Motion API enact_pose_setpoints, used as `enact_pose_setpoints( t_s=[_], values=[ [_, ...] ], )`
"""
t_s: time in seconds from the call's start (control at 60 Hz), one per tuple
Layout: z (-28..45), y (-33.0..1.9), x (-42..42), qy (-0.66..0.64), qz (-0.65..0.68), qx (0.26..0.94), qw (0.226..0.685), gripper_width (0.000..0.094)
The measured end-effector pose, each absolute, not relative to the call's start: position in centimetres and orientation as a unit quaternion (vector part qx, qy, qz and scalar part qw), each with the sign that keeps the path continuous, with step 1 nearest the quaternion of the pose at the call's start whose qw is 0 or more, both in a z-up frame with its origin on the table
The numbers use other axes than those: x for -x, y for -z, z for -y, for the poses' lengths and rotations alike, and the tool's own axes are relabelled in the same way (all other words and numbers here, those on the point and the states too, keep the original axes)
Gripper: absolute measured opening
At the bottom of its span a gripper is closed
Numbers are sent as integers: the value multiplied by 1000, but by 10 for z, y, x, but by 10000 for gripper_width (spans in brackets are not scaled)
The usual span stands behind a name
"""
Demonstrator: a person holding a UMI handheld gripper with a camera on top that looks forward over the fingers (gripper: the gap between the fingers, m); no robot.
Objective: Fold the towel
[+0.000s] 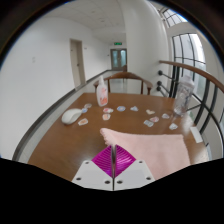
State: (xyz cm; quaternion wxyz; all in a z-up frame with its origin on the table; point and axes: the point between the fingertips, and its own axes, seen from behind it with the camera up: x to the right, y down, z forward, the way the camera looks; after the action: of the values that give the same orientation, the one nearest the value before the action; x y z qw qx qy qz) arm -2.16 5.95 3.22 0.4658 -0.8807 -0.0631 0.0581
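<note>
A pale pink towel (150,143) lies spread on the brown wooden table (60,145), just ahead of my fingers and off to their right. Its near edge runs down into my gripper (113,160). The two magenta pads (104,163) meet along a thin line with the towel's edge pinched between them. The fingers are shut on the towel's edge, held just above the table.
A white computer mouse (71,115), a pink-capped bottle (101,93), and several small white and pink items (125,108) lie scattered farther back. A glass (183,97) stands at the right. Chairs line the far side. Windows are on the right.
</note>
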Motion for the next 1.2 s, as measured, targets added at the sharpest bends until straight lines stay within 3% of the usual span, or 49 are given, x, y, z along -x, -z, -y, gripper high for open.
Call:
enact_pose_setpoints(
  t_s=[0.117,0.2,0.483,0.5,0.667,0.717,1.05,1.2],
  values=[
    [-66,-78,-32,-57,12,863,502,2],
    [-70,-85,-85,-33,-26,860,508,9],
    [-58,-11,-218,72,-63,892,442,28],
    [-57,-10,-219,72,-64,892,442,51],
    [-49,-23,-217,60,-58,884,460,860],
    [-41,-31,-217,60,-58,879,469,815],
    [63,-105,-154,65,-8,838,542,850],
    [107,-116,-136,79,26,831,550,845]
  ],
)
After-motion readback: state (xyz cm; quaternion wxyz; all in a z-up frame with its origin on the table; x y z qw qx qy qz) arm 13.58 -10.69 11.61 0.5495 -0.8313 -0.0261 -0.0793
